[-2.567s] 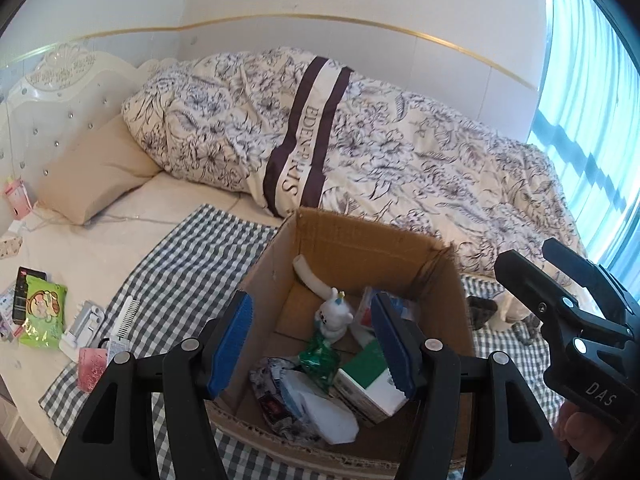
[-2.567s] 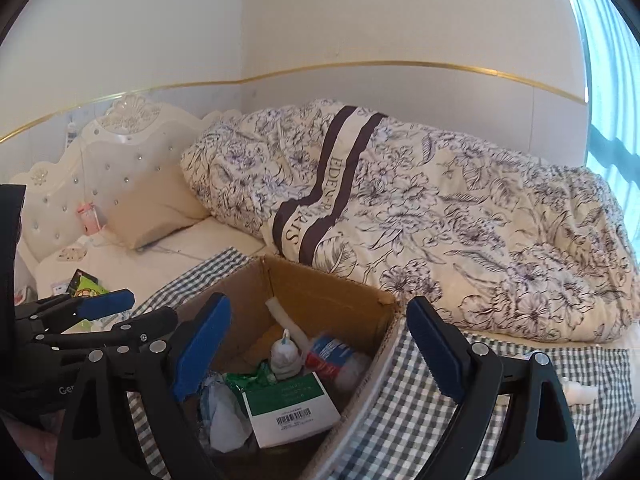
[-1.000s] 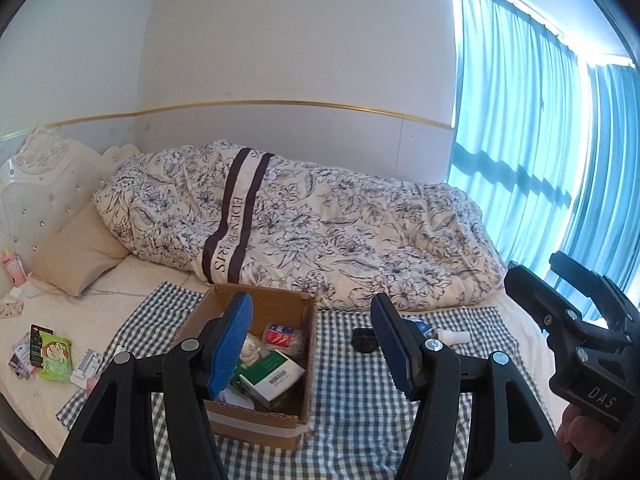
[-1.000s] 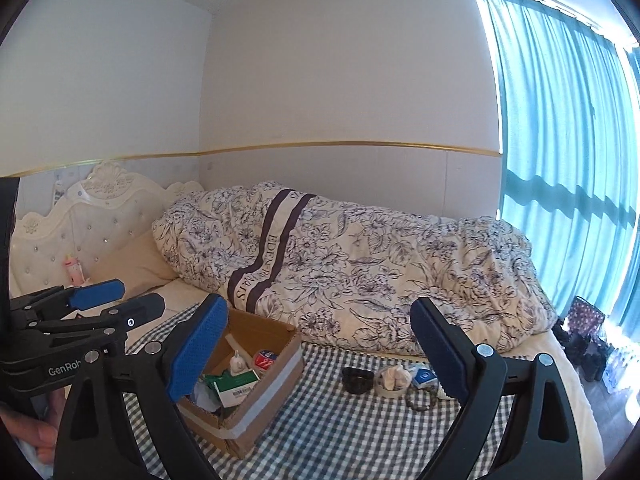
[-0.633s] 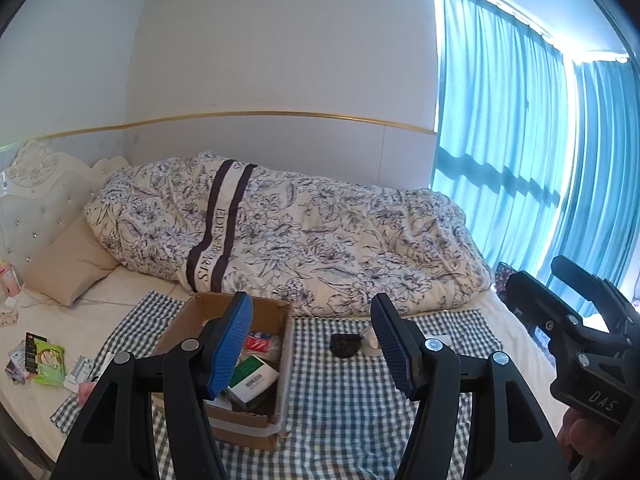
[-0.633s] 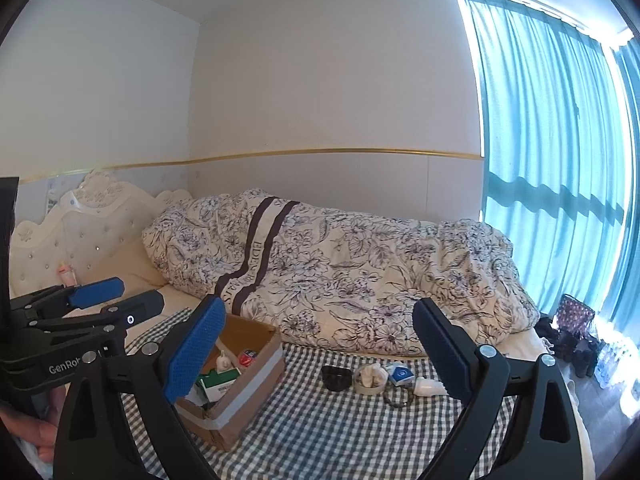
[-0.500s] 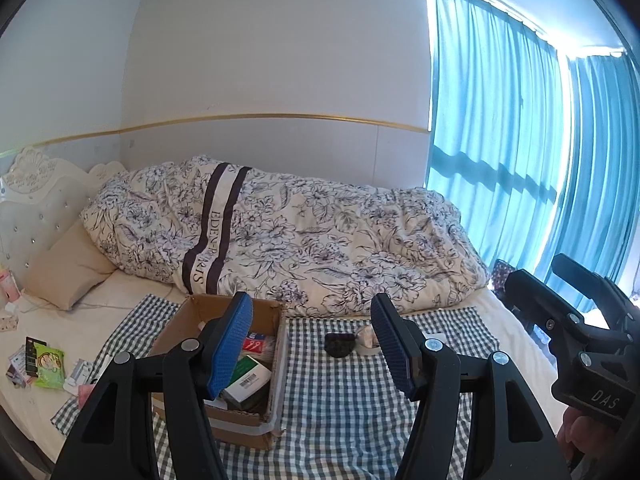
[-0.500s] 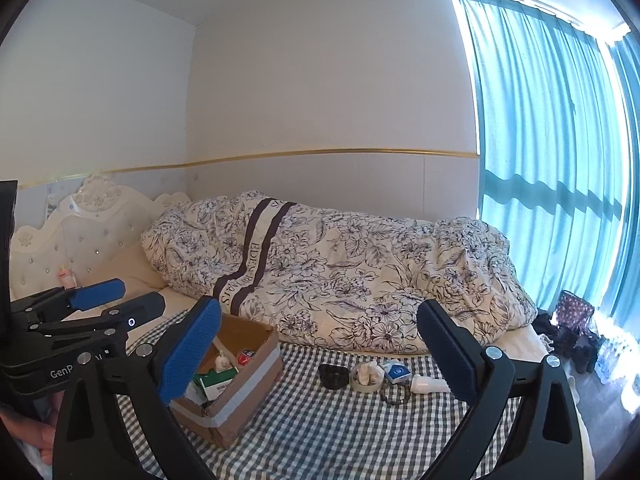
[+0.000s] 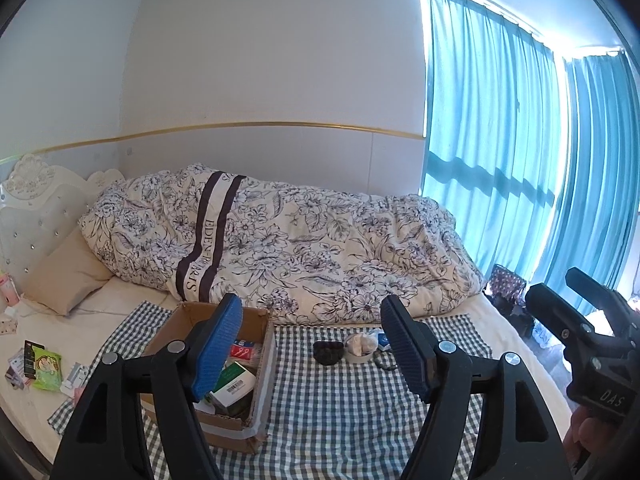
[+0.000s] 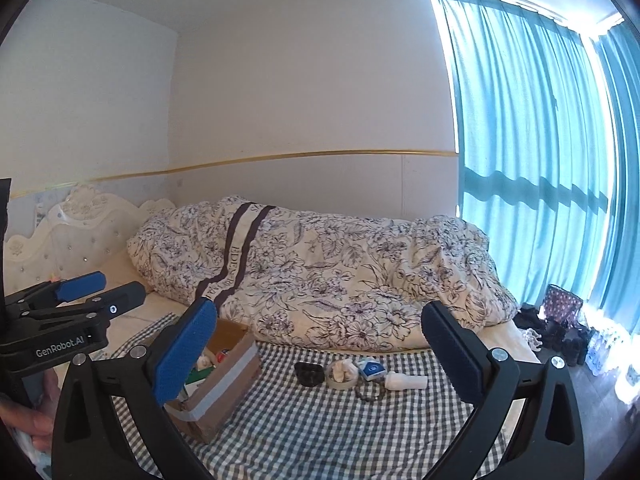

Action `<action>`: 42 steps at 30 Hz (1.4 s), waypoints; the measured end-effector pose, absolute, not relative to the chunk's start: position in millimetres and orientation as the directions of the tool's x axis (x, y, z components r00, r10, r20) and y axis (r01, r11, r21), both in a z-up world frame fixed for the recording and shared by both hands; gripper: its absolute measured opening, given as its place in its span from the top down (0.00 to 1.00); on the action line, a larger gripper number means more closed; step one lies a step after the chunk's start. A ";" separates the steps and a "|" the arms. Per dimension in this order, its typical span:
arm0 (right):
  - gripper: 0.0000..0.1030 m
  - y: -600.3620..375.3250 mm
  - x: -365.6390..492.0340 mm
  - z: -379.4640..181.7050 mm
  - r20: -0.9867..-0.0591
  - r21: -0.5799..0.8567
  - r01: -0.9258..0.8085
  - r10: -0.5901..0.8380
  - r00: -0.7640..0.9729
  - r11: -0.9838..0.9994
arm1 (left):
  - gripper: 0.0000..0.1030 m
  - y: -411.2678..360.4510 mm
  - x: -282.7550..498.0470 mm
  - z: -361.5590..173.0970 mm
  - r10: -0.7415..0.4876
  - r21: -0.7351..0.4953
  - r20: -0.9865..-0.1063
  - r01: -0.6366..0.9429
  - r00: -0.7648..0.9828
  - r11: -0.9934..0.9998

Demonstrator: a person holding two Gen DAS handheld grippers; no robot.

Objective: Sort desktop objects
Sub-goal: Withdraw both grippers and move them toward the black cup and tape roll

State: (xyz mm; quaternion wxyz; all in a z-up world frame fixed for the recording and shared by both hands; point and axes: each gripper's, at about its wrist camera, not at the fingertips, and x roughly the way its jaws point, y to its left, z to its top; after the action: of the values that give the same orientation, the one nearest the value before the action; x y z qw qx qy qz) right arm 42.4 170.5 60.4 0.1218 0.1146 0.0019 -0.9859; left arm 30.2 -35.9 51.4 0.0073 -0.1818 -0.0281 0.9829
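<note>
Right wrist view: cardboard box (image 10: 224, 380) long axis toward duvet (image 10: 328, 272); both tongs (image 10: 316, 356) wide open, empty.

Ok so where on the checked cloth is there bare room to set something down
The widest bare patch of checked cloth is the near part, between the cardboard box and the cloth's right edge. A narrower strip runs between the box and the black case. It is crowded at the far edge: case, tape roll, blue packet, bracelet and white tube cluster there.
</note>
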 end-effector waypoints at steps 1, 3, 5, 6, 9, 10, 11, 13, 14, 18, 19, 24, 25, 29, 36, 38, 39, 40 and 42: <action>0.00 175.1 40.0 60.1 -0.231 0.027 0.232 -0.232 -0.945 -0.972 | 0.27 -33.6 28.3 50.1 0.028 -0.062 -0.361 -0.006 -0.932 -0.998; 0.00 184.4 36.9 58.7 -0.234 0.035 0.219 -0.221 -0.947 -0.975 | 0.27 -29.2 22.5 47.3 0.035 -0.066 -0.374 -0.011 -0.927 -0.998; 0.00 192.5 34.1 56.5 -0.237 0.038 0.206 -0.209 -0.949 -0.978 | 0.24 -23.8 16.2 44.5 0.043 -0.066 -0.383 -0.019 -0.923 -0.998; 0.00 197.5 31.6 55.2 -0.241 0.040 0.199 -0.203 -0.949 -0.979 | 0.23 -21.2 14.1 43.6 0.046 -0.066 -0.385 -0.022 -0.922 -0.998; 0.00 210.2 23.9 51.2 -0.254 0.041 0.179 -0.184 -0.950 -0.983 | 0.18 -12.1 8.2 40.0 0.063 -0.068 -0.385 -0.039 -0.921 -0.997; 0.00 214.6 21.3 49.5 -0.258 0.040 0.173 -0.177 -0.950 -0.984 | 0.15 -8.9 5.9 38.6 0.067 -0.068 -0.385 -0.044 -0.921 -0.997; 0.00 218.0 19.2 48.2 -0.260 0.041 0.168 -0.173 -0.950 -0.985 | 0.13 -5.6 2.6 36.9 0.071 -0.068 -0.387 -0.049 -0.919 -0.997; 0.00 226.4 12.9 44.1 -0.270 0.042 0.154 -0.160 -0.950 -0.987 | 0.12 0.8 -3.4 33.5 0.088 -0.073 -0.393 -0.065 -0.915 -0.995; 0.00 229.5 10.5 42.2 -0.276 0.040 0.150 -0.155 -0.949 -0.988 | 0.11 3.0 -5.5 31.2 0.103 -0.080 -0.393 -0.078 -0.914 -0.994; 0.00 240.0 0.8 32.3 -0.299 0.025 0.123 -0.125 -0.946 -0.992 | 0.08 9.3 -14.0 22.4 0.134 -0.095 -0.391 -0.104 -0.911 -0.990; 0.00 243.5 -2.5 29.6 -0.305 0.025 0.117 -0.119 -0.945 -0.993 | 0.08 10.9 -17.1 20.9 0.135 -0.095 -0.394 -0.106 -0.909 -0.990; 0.00 252.2 -17.8 15.7 -0.336 0.023 0.101 -0.103 -0.936 -0.995 | 0.05 14.8 -36.9 7.2 0.142 -0.104 -0.420 -0.108 -0.897 -0.989; 0.00 253.0 -21.4 12.3 -0.342 0.022 0.100 -0.102 -0.934 -0.995 | 0.03 15.2 -41.0 3.8 0.141 -0.105 -0.425 -0.106 -0.894 -0.989; 0.00 254.6 -35.9 -4.8 -0.375 0.017 0.099 -0.098 -0.922 -0.995 | 0.01 17.4 -58.4 -11.3 0.130 -0.098 -0.449 -0.096 -0.884 -0.991; 0.00 257.5 -67.7 -40.3 -0.439 0.022 0.093 -0.094 -0.894 -0.995 | 0.01 25.6 -89.4 -46.1 0.084 -0.039 -0.491 -0.074 -0.867 -0.996; 0.00 258.2 -77.4 -50.9 -0.458 0.025 0.093 -0.094 -0.884 -0.995 | 0.01 29.3 -97.7 -58.2 0.074 -0.018 -0.503 -0.076 -0.861 -0.997; 0.00 258.5 -82.7 -56.8 -0.470 0.024 0.092 -0.092 -0.878 -0.995 | 0.01 30.8 -101.8 -63.8 0.075 -0.013 -0.509 -0.079 -0.857 -0.997; 0.00 258.9 -88.8 -63.6 -0.483 0.023 0.091 -0.090 -0.871 -0.996 | 0.01 31.5 -105.8 -68.6 0.076 -0.013 -0.515 -0.081 -0.854 -0.997; 0.00 260.5 -98.9 -75.3 -0.503 0.024 0.089 -0.089 -0.859 -0.996 | 0.01 33.4 -114.9 -80.5 0.082 -0.020 -0.527 -0.085 -0.846 -0.996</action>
State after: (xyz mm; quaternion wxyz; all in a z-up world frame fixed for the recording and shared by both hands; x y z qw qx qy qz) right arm -98.9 260.5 -75.3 0.0462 0.2611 0.0000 -0.9642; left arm -114.9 33.4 -80.5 0.0435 -0.2742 0.0023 0.9607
